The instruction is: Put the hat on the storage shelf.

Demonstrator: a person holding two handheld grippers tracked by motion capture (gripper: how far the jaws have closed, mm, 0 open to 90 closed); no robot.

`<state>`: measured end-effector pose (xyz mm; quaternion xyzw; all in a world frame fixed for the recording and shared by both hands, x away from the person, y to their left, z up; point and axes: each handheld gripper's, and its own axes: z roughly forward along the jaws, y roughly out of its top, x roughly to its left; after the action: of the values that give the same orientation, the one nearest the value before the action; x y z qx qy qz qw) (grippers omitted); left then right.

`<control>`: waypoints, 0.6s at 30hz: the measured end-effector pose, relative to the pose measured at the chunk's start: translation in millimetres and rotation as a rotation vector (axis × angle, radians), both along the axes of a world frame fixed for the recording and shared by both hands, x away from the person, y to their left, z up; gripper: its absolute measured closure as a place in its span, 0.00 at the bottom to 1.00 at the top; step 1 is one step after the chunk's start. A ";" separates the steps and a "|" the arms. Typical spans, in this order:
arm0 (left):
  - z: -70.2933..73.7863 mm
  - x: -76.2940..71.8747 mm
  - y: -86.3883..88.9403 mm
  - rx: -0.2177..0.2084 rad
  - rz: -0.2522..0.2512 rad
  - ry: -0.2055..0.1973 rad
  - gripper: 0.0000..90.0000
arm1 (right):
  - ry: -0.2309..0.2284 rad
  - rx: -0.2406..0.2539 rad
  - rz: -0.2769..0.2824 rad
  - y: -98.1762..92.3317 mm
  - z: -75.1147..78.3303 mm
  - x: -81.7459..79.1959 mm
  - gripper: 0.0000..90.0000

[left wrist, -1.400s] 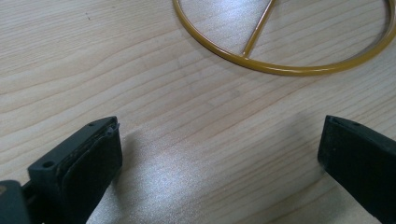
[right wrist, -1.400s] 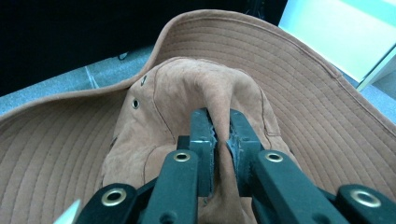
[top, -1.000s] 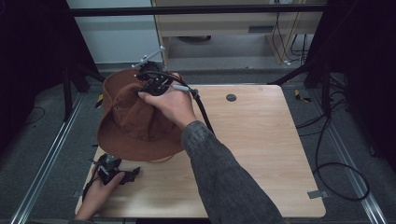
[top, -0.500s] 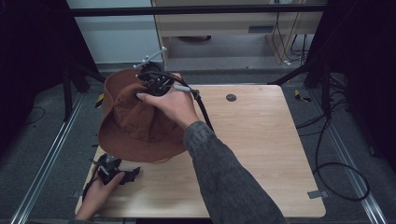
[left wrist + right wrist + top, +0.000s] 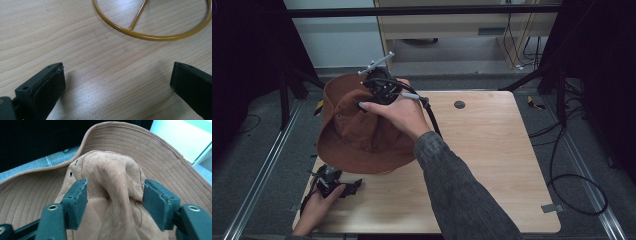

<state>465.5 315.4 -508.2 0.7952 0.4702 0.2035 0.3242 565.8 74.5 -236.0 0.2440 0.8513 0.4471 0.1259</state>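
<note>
A brown brimmed hat [image 5: 357, 135] stands raised over the left part of the wooden table [image 5: 492, 150]. My right gripper [image 5: 379, 90] is at the hat's top, held from above by a hand. In the right gripper view the hat's crown [image 5: 115, 177] is bunched into a fold between the two jaws, and my right gripper [image 5: 115, 195] is shut on it. My left gripper [image 5: 339, 187] rests low at the table's front left, below the brim. It is open [image 5: 117, 80] over bare wood, with a gold wire ring [image 5: 150, 37] lying on the table just beyond its jaws.
A round dark grommet [image 5: 459, 104] sits in the table top near its far edge. Black frame posts and loose cables [image 5: 572, 165] stand to the right of the table. A metal rail [image 5: 262, 175] runs along the floor on the left.
</note>
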 end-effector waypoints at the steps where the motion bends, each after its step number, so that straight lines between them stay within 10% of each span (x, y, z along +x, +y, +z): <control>1: 0.0 0.0 0.0 0.000 0.000 0.000 0.00 | 0.000 0.000 -0.001 -1.1 0.5 -1.4 0.38; 18: 0.0 0.3 0.2 0.000 -0.002 -0.001 0.00 | -0.013 0.001 -0.019 -41.7 -1.8 -23.6 0.15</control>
<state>465.8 315.6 -508.2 0.7957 0.4692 0.2035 0.3244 542.1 32.8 -237.7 0.2492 0.8479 0.4478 0.1355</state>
